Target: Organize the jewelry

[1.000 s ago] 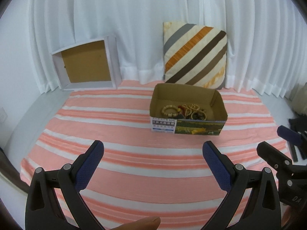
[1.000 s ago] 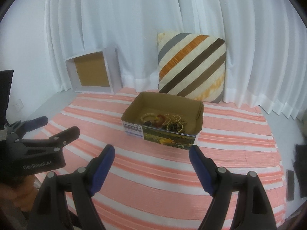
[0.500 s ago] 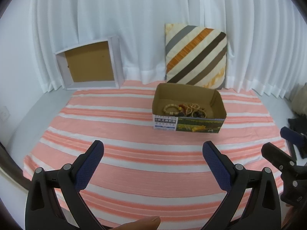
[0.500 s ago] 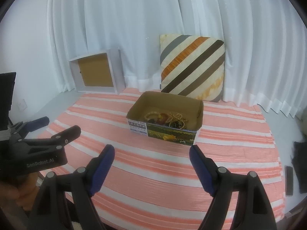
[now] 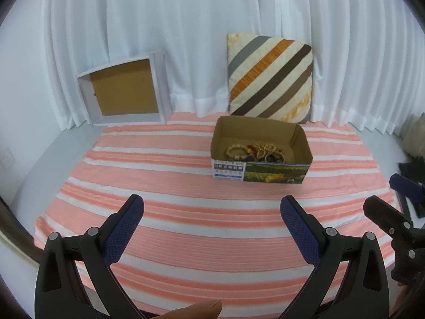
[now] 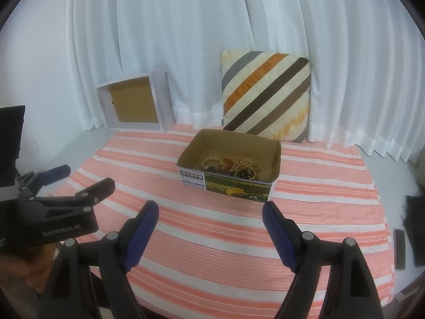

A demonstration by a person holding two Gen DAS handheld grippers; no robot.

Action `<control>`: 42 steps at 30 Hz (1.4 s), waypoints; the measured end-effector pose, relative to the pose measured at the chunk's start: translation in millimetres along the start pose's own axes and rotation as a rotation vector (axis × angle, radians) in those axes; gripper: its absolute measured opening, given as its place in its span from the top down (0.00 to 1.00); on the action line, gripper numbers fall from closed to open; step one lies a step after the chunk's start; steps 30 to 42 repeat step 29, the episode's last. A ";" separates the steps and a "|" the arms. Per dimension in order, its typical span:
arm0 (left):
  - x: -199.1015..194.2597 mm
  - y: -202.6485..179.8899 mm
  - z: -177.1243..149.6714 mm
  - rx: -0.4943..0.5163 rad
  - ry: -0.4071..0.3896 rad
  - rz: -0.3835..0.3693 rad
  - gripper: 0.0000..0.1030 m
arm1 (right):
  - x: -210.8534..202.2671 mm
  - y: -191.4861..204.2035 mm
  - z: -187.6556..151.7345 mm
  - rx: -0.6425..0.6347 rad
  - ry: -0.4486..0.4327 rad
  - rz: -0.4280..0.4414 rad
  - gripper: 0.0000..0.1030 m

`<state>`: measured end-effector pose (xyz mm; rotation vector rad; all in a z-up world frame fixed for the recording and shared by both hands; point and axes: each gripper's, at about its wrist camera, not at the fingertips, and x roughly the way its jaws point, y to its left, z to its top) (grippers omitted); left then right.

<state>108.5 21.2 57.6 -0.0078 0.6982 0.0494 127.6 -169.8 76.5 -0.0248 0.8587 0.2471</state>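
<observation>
A: Nearest first. What were the tongs doing?

B: Left gripper (image 5: 212, 207) had its jaws spread wide with nothing between them, low over the striped cloth (image 5: 164, 212). Right gripper (image 6: 209, 214) was the same, apart and bare. Both hung well short of the box.

A: And the jewelry?

B: All of it sat in the box (image 5: 261, 171), piled toward the near wall: a pale bead bracelet, a gold chain, darker pieces, bunched and touching. Jewelry (image 6: 229, 166) read the same from the right side. None lay on the cloth that I saw.

A: So done or not?

B: Couldn't settle it. A heap in the box fits pieces waiting to be sorted out, or pieces already gathered in. Beyond it stood a pillow (image 5: 269, 77) and a white frame (image 5: 123, 90) against the curtain.
</observation>
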 end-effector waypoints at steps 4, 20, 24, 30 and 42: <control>1.2 0.3 1.0 0.003 0.004 0.000 0.01 | -1.2 -0.7 0.0 -0.002 0.001 0.005 0.20; 3.4 -4.1 2.9 0.008 0.002 -0.022 0.01 | -1.3 1.9 -1.6 0.002 0.008 0.002 0.20; 2.3 -5.1 2.5 0.004 -0.005 -0.040 0.01 | -2.2 0.7 -2.3 0.005 0.006 -0.001 0.20; -0.3 -8.4 1.4 0.012 -0.018 -0.049 0.01 | -2.3 -1.1 -3.3 0.010 0.009 -0.001 0.20; -0.3 -8.4 1.4 0.012 -0.018 -0.049 0.01 | -2.3 -1.1 -3.3 0.010 0.009 -0.001 0.20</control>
